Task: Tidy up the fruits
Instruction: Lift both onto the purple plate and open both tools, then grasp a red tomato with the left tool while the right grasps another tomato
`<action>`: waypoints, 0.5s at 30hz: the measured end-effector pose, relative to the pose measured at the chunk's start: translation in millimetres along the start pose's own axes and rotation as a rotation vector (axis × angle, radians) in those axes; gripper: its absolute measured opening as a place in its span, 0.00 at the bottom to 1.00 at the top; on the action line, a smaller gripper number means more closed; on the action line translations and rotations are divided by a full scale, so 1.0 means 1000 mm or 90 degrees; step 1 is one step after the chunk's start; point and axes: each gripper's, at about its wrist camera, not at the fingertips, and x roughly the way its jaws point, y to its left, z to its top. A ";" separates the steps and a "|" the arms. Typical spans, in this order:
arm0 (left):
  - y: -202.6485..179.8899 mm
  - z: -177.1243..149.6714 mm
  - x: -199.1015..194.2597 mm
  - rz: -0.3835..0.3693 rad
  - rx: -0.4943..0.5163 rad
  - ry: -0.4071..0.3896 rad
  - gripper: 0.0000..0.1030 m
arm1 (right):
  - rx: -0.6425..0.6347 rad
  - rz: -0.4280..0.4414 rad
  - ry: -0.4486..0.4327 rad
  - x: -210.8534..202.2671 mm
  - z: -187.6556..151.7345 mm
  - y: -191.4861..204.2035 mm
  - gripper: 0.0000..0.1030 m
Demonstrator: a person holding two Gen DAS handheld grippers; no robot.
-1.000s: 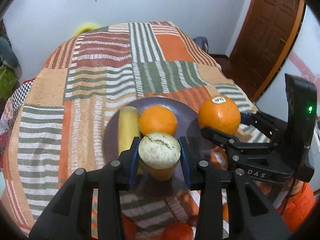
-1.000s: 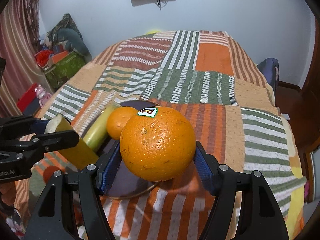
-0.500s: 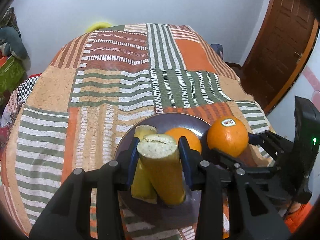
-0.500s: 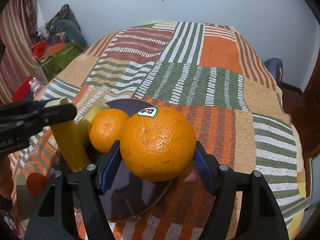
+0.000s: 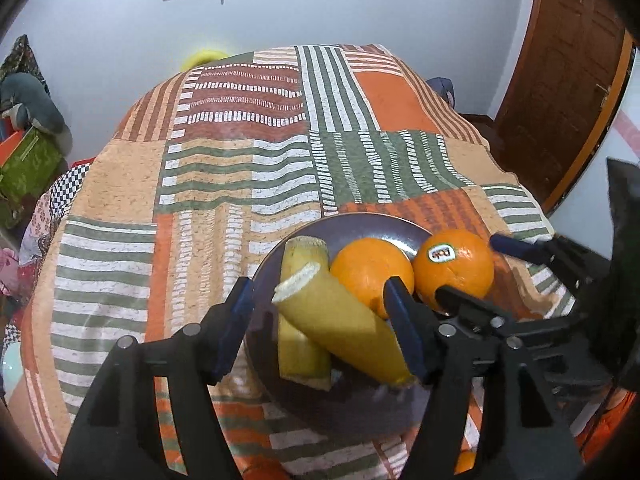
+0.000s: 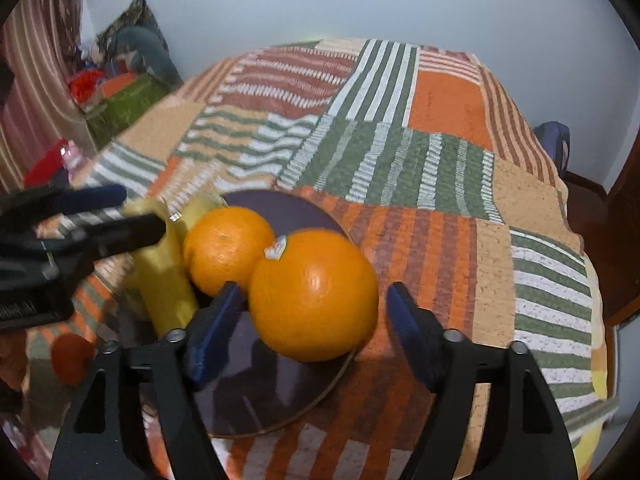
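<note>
Patchwork striped cloth covered the table under a pale wall, with a brown door at the far right of the left wrist view. Dark round plate sat directly ahead of both tongs.

Left gripper pointed steeply down over the near half of the plate. Its jaws were spreading; the yellow banana piece lay between them, leaning across a second banana piece. The left pad stood clear of it; whether the right pad touched it could not be told. Just beyond its right fingertip sat the smaller orange.

Right gripper also pointed steeply down, at the plate's right edge. Its jaws were opening around the stickered orange, which looked blurred; the right pad stood clear of it, the left pad close beside it. That orange touched the smaller orange to its far left. Another small orange fruit lay on the cloth, left of the right tongs.
</note>
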 end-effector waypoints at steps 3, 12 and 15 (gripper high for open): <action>0.001 -0.004 -0.013 0.004 0.002 -0.007 0.64 | -0.002 -0.004 -0.023 -0.017 0.003 0.002 0.81; 0.003 -0.026 -0.073 0.001 0.011 -0.040 0.66 | -0.004 -0.017 -0.061 -0.067 -0.004 0.012 0.81; 0.002 -0.037 -0.095 0.000 0.016 -0.053 0.68 | 0.001 -0.014 -0.075 -0.087 -0.012 0.018 0.81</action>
